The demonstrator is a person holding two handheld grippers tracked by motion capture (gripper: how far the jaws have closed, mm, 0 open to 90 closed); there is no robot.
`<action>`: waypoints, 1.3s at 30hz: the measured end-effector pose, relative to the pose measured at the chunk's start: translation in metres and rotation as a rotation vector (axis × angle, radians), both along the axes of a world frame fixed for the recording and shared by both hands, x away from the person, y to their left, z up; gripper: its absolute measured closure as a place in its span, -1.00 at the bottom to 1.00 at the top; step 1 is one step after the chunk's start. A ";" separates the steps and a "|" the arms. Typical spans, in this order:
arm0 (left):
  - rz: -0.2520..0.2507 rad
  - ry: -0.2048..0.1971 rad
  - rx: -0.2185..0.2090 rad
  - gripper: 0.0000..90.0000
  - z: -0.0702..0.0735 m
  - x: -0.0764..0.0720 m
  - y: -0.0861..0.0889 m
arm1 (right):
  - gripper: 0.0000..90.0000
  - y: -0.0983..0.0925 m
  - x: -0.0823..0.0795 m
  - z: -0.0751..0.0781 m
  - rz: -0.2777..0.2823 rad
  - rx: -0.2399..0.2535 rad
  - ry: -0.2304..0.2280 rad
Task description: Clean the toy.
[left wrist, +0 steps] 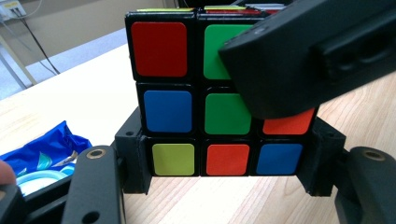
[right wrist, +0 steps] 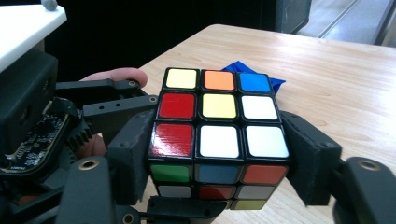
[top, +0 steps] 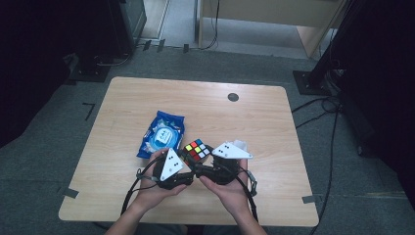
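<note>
A scrambled puzzle cube (top: 196, 150) is held just above the wooden table (top: 235, 122), between both hands near the front edge. My left gripper (top: 187, 160) comes in from the left. In the left gripper view its pads press on the two ends of the cube's (left wrist: 196, 107) bottom row, so my left gripper (left wrist: 227, 161) is shut on it. My right gripper (top: 208, 161) comes in from the right. In the right gripper view it (right wrist: 219, 158) clamps the nearest layer of the cube (right wrist: 219, 116) from both sides. One black jaw of the right gripper crosses the cube's upper right in the left gripper view.
A blue wet-wipe packet (top: 161, 134) lies on the table just behind and left of the cube, and shows as a blue packet (left wrist: 42, 154) in the left gripper view. A dark round grommet (top: 233, 97) sits at the back right. A small white object (top: 241, 144) lies beyond the right gripper.
</note>
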State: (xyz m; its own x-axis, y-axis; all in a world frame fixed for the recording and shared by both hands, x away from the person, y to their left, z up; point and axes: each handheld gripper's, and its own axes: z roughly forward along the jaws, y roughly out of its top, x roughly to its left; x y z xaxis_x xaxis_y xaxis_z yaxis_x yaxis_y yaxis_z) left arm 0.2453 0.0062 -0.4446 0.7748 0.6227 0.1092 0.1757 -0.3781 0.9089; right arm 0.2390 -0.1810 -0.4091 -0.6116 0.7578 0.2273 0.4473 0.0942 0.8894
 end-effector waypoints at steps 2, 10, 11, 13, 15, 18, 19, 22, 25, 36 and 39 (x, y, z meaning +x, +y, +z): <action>0.002 0.000 0.004 -0.25 0.000 0.000 0.000 | -0.23 0.000 -0.001 0.000 0.002 -0.004 -0.017; 0.010 0.019 0.020 -0.26 -0.002 0.001 -0.002 | -0.23 0.010 -0.007 0.002 0.012 -0.141 -0.085; 0.011 0.015 0.024 -0.26 -0.002 0.001 -0.002 | -0.23 0.010 -0.006 0.002 0.013 -0.142 -0.078; 0.011 0.006 0.021 -0.25 -0.002 0.001 -0.002 | -0.24 0.008 -0.005 0.001 0.020 -0.136 -0.066; 0.008 0.005 0.012 -0.25 -0.001 0.000 -0.001 | -0.27 0.005 -0.003 0.002 0.035 -0.107 -0.051; 0.004 -0.001 0.011 -0.25 0.000 0.000 0.000 | -0.32 0.001 -0.001 0.003 0.041 -0.060 -0.030; 0.003 -0.002 0.014 -0.25 -0.001 0.000 -0.001 | -0.32 0.000 -0.001 0.003 0.039 -0.056 -0.029; -0.002 -0.004 0.018 -0.25 -0.001 -0.001 -0.002 | -0.32 0.002 -0.001 0.003 0.040 -0.050 -0.026; 0.001 -0.010 0.023 -0.25 -0.001 -0.001 -0.002 | -0.23 0.004 -0.003 0.002 0.017 -0.069 -0.038; 0.004 0.000 0.029 -0.33 -0.002 -0.001 -0.006 | -0.23 0.013 -0.007 0.002 -0.013 -0.171 -0.050; 0.015 -0.013 0.029 -0.36 -0.002 -0.001 -0.007 | -0.23 0.016 -0.008 0.001 -0.018 -0.174 -0.043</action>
State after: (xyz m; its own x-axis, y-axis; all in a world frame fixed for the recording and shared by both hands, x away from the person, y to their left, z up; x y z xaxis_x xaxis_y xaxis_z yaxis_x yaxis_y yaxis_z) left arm 0.2439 -0.0010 -0.4462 0.7635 0.6310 0.1375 0.1696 -0.4013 0.9001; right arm 0.2308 -0.1648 -0.4077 -0.6037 0.7945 0.0657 0.4125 0.2409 0.8785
